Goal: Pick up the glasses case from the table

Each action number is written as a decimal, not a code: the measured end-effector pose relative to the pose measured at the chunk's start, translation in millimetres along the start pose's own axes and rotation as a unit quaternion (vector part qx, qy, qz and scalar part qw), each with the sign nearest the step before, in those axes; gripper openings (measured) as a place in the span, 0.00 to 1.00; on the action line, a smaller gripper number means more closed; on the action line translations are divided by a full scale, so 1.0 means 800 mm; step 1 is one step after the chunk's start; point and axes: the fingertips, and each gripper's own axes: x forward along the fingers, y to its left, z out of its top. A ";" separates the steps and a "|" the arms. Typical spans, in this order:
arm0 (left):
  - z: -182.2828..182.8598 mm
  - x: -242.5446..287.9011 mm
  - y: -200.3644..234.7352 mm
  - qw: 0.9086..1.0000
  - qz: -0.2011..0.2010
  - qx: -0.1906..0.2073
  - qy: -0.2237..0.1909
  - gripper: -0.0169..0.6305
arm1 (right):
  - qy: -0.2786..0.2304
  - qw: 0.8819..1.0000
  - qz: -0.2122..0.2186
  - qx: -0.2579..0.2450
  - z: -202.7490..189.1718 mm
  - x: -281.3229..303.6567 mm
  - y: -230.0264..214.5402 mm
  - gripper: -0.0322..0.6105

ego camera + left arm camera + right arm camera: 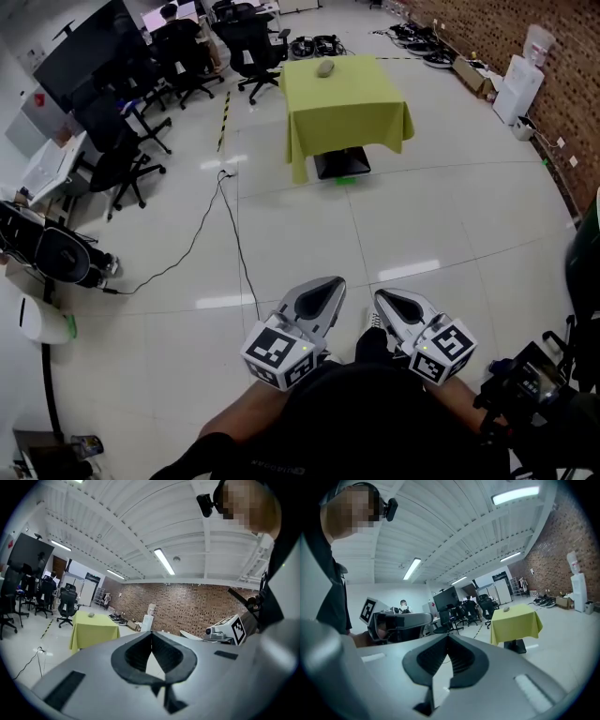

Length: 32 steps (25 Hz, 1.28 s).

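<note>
Yellow-green cloth covers the table (349, 117) on the far side of the room, well apart from the person. Glasses case (325, 68) sits on top toward the far edge: small grey oval, too distant for detail, nothing else visible on the cloth. Left gripper (326, 289) and right gripper (392, 302) are held side by side close in front of the person's body, pointing roughly toward the table. Both have jaws closed tip to tip with nothing between them; each gripper's own view confirms it. No reach under way, with open tiled floor to cross first and a cable (234, 234) lying left of the straight line. Handling guess: hard rounded shell, light, stiff, probably smooth, so it could squirt out of a pinch or skate on the cloth. I'd open wide, come in across the short axis at mid-length, and sit low enough to catch the widest part. Cloth hangs loose, so it may bunch if the pads drag.
</note>
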 end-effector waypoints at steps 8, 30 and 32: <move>0.007 0.012 0.019 1.000 0.007 -0.011 -0.013 0.04 | 0.000 1.000 0.012 -0.002 0.012 0.016 -0.012 0.05; 0.029 0.063 0.060 1.000 0.004 -0.010 -0.023 0.04 | 0.004 1.000 0.029 -0.001 0.040 0.064 -0.066 0.05; 0.030 0.070 0.065 1.000 -0.001 -0.019 -0.021 0.04 | 0.001 1.000 0.029 0.000 0.044 0.070 -0.074 0.05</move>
